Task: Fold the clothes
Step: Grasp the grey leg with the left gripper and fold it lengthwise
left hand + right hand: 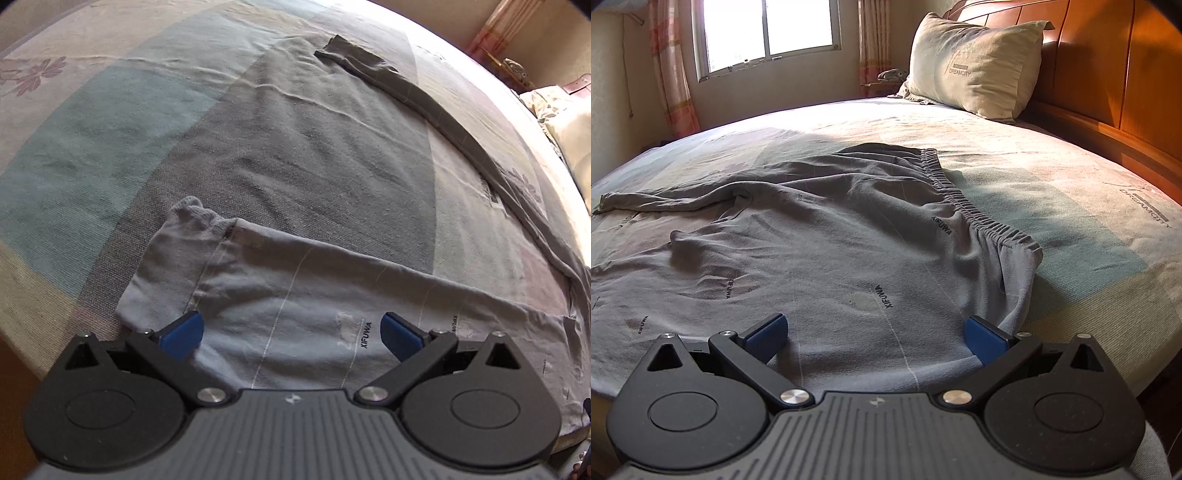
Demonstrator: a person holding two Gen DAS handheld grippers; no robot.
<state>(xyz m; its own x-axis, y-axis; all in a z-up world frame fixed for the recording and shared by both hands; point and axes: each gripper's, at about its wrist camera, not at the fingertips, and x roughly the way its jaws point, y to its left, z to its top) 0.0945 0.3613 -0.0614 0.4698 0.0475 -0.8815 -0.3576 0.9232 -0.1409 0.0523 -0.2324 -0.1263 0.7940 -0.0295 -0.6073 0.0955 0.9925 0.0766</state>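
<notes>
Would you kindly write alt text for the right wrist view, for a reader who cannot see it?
Grey trousers lie rumpled on a bed, elastic waistband toward the wooden headboard. The right gripper hovers at their near edge, jaws wide apart and empty. A pillow leans against the headboard beside a sunlit window.

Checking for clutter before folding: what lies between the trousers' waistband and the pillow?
Only bare bedsheet between the waistband and pillow, seen in the right wrist view.

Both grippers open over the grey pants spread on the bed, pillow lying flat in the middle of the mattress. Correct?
Not quite. The pillow is propped against the wooden headboard, not flat mid-mattress; the right wrist view shows it. The rest holds: left gripper and right gripper are open over the grey pants on the bed.
</notes>
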